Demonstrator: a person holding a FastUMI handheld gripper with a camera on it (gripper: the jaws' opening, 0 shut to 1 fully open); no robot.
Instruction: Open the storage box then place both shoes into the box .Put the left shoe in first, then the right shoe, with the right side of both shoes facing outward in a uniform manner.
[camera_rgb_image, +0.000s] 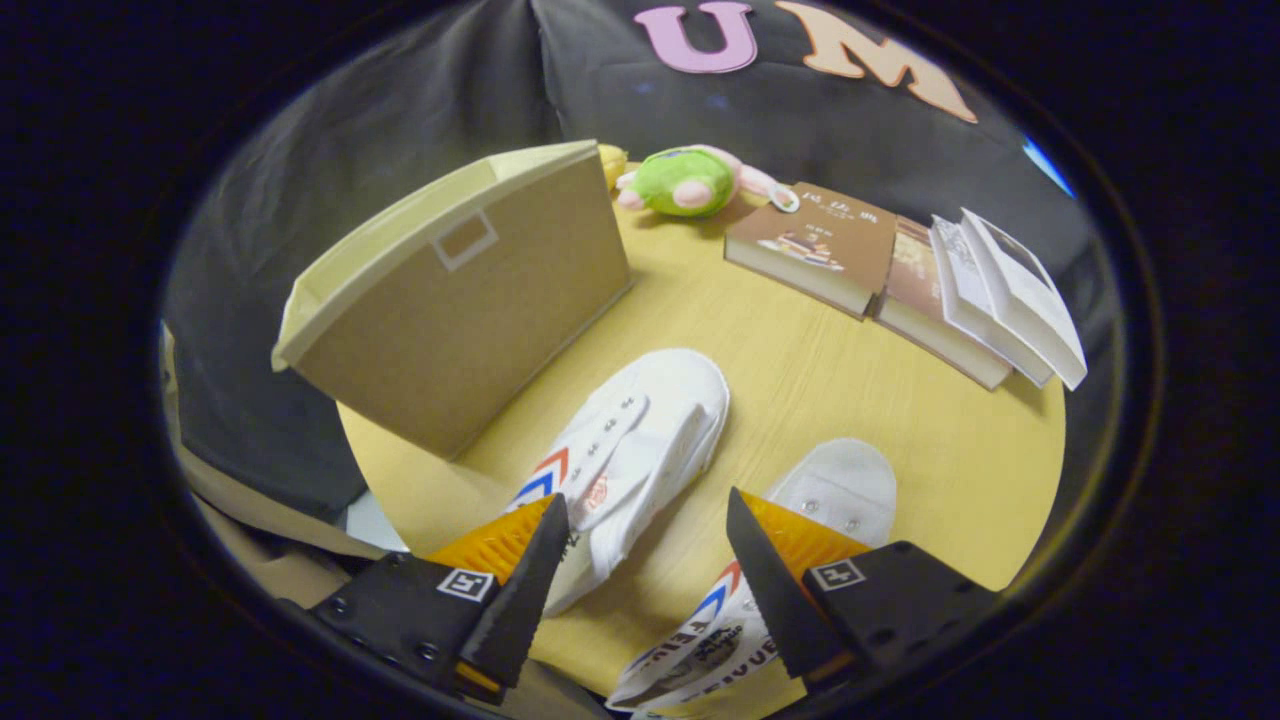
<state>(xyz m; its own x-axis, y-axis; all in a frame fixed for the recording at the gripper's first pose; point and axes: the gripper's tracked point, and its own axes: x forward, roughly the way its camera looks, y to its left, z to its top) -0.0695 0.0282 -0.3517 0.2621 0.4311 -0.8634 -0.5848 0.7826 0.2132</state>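
Observation:
A beige storage box (470, 300) stands on the wooden table (800, 370), beyond the fingers and to their left, with its pale lid down. Two white canvas shoes with red and blue chevrons lie on the table. One shoe (640, 440) lies on its side just ahead of the fingers, toe pointing away, its heel end by the left finger. The other shoe (830, 490) lies partly under the right finger, toe pointing away. My gripper (648, 520) hangs open above them and holds nothing.
A green and pink plush toy (690, 182) lies at the table's far side behind the box. To its right are a brown book (815, 245), another book under it, and an open white book (1010, 295). The table's right edge curves close behind the far shoe.

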